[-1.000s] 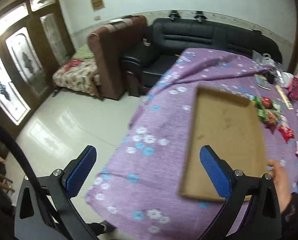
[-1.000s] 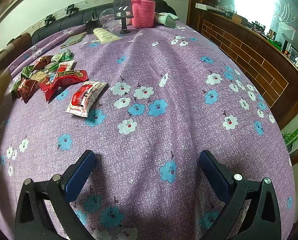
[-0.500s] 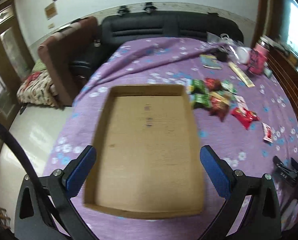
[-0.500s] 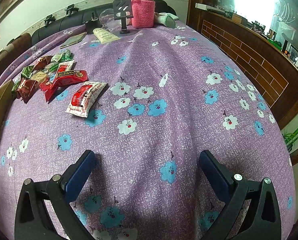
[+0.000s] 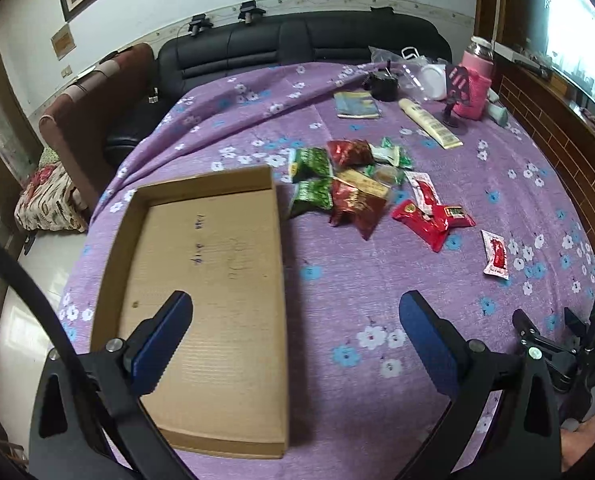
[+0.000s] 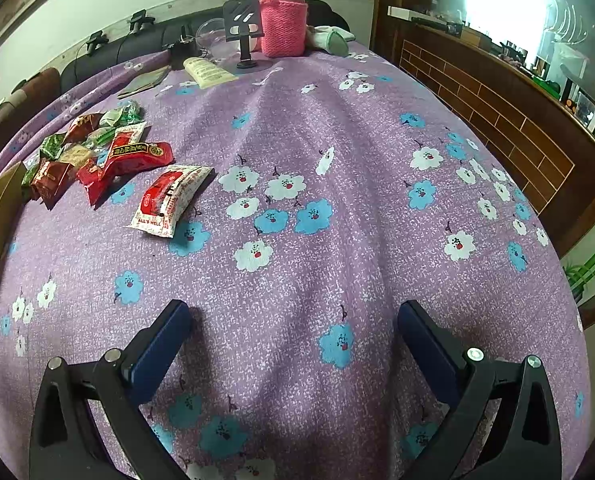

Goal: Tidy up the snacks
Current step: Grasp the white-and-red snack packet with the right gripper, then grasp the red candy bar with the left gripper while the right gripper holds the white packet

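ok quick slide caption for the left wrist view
Open left gripper above an empty cardboard tray, snack packets heaped beside it on purple floral cloth.

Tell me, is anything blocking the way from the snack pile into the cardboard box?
Nothing visible blocks it. The cardboard box lies open and empty on the tablecloth, with the snack pile just past its far right corner. Only the box's low wall stands between. Both the left gripper and right gripper are open and empty.

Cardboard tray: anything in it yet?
Empty. The cardboard tray shows only bare floor with pen marks; the snack packets all lie outside on the cloth.
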A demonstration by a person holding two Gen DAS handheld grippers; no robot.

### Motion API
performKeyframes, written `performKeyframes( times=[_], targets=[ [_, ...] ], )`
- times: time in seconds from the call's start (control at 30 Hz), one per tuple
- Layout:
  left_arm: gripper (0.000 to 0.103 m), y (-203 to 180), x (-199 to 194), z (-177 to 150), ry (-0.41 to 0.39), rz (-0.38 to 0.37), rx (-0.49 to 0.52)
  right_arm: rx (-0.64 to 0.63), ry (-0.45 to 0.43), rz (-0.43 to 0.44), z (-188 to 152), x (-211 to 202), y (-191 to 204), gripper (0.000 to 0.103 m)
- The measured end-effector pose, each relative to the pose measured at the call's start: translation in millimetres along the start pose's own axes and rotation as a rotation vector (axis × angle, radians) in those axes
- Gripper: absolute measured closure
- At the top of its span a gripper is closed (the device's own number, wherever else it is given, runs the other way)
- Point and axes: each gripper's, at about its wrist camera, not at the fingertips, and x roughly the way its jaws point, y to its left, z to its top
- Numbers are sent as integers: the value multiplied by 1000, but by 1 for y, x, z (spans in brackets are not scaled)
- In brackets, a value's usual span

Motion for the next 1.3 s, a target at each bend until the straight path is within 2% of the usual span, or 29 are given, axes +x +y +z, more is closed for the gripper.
performKeyframes(
  times=[0.1, 0.2, 0.3, 0.37, 0.47, 0.53, 0.6, 0.73, 0.8, 0.87, 0.93, 1.03, 1.1, 1.3],
  targets=[
    [0, -5, 8, 2, 11, -6, -9, -47, 71, 56, 9, 2, -3, 0],
    [0, -13, 18, 5, 38, -16, -15, -14, 45, 146, 24, -10, -14, 0],
    [0, -20, 27, 6, 54, -15, -8, -102, 86, 204, 50, -8, -7, 0],
    [0, -26, 34, 6, 71, -16, 5, -153, 59, 225, 61, -9, 2, 1],
    [0, -31, 40, 5, 87, -6, 18, -204, 122, 261, 75, 4, 24, 16],
    [0, -32, 43, 6, 95, -7, 21, -210, 175, 255, 79, 18, 38, 39],
    [0, -32, 45, 8, 100, -7, 25, -220, 237, 232, 78, 34, 49, 51],
    [0, -32, 48, 13, 103, -12, 29, -257, 240, 166, 78, 39, 63, 52],
    [0, -33, 51, 16, 110, -17, 28, -250, 239, 174, 78, 39, 64, 52],
    [0, -34, 53, 21, 115, -25, 20, -233, 239, 166, 77, 39, 62, 59],
    [0, -35, 55, 25, 122, -31, 6, -227, 231, 162, 77, 39, 59, 75],
    [0, -39, 59, 34, 135, -45, -5, -211, 221, 177, 75, 37, 53, 79],
    [0, -43, 62, 41, 137, -53, -17, -200, 214, 184, 83, 39, 50, 80],
    [0, -58, 82, 64, 203, -162, -101, -153, 209, 218, 86, 36, 28, 80]
  ],
)
